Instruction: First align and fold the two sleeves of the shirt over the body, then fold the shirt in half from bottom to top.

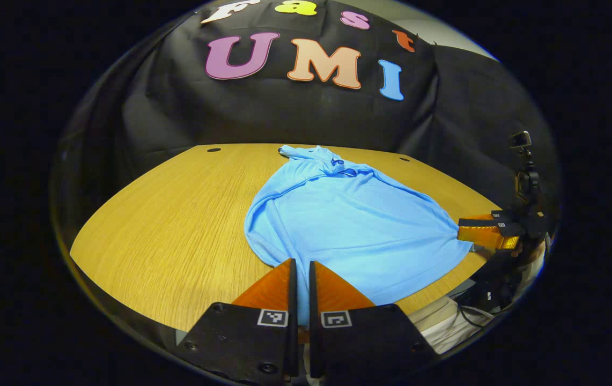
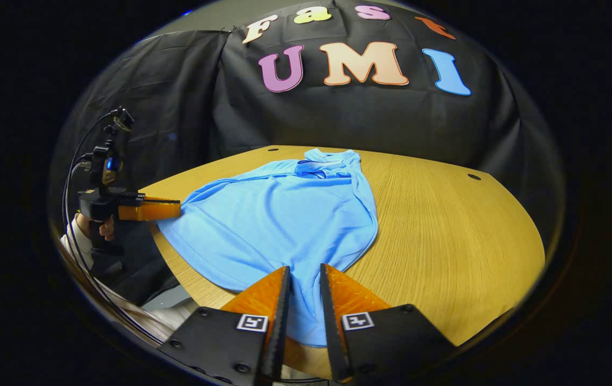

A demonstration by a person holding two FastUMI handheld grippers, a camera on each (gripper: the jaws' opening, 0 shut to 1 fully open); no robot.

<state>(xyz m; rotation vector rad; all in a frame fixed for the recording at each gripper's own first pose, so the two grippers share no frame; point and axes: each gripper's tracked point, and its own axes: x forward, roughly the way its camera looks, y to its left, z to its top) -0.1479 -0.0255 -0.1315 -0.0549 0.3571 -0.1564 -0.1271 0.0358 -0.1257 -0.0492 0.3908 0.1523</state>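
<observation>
- black cloth hangs as the booth's wall behind a rounded wooden worktop (image 1: 177,214).
- light blue shirt (image 1: 348,225) lies spread on the worktop, collar end toward the wall, hem end toward the near edge; the fabric is rumpled near the collar, with folds running along both sides.
- left tool (image 1: 300,268): its two fingers stand nearly together, with a thin strip of blue fabric between them at the shirt's near hem; clamped on the shirt.
- right tool (image 2: 304,273): fingers close, a band of shirt fabric running between them at the near hem; clamped on the shirt.
- right gripper view: the left tool appears farther off at the left, held by a hand (image 2: 103,228), its fingertips at a corner of the shirt by the worktop's edge.
- left gripper view: the right tool appears at the far right, its tip touching the shirt's corner.
</observation>
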